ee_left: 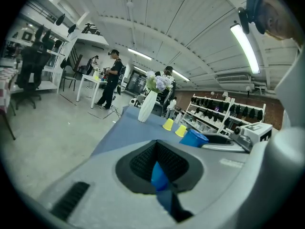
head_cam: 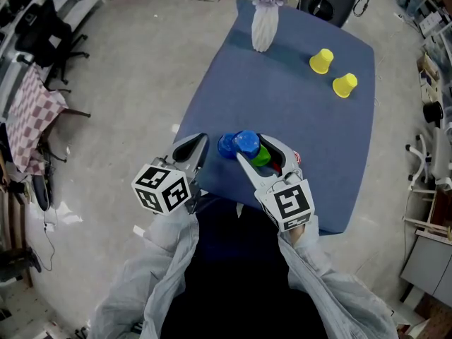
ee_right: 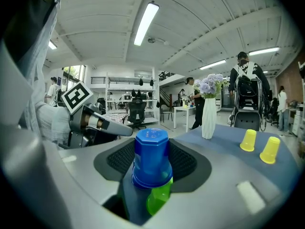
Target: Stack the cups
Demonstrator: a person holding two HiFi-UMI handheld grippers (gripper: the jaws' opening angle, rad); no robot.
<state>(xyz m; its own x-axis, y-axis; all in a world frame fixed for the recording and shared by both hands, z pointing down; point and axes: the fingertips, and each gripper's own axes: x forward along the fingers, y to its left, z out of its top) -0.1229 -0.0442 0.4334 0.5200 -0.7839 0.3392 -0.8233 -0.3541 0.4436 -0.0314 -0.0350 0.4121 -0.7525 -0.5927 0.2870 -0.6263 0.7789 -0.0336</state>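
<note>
Near the table's (head_cam: 282, 111) front left edge, a blue cup (ee_right: 151, 159) sits mouth-down over a green cup (ee_right: 159, 198), whose lime wall shows below the blue rim. The right gripper (head_cam: 251, 147) is clamped on the blue cup, with a ribbed pad against each side. A second blue cup (head_cam: 225, 147) lies just left of this pair, touching it or nearly so.

The only markings to read are bold black-and-white square patterns on the cube of the right gripper (head_cam: 291, 205) and the cube of the left one (head_cam: 162, 187).

Both grey-sleeved forearms reach forward from the person's body, and each gripper tips slightly downward. The left gripper (head_cam: 192, 148) is just beside the second blue cup. Its jaws are close together with a narrow blue sliver in the gap, and I cannot tell whether they press on anything.

Past the stack, blue cloth runs open toward the far side. There two yellow cups (head_cam: 321, 61) (head_cam: 345, 85) stand mouth-down near the right edge, well apart from the stack. A white ribbed vase (head_cam: 265, 25) of pale flowers stands at the far edge. Grey floor surrounds the table, with chairs off to the left.
</note>
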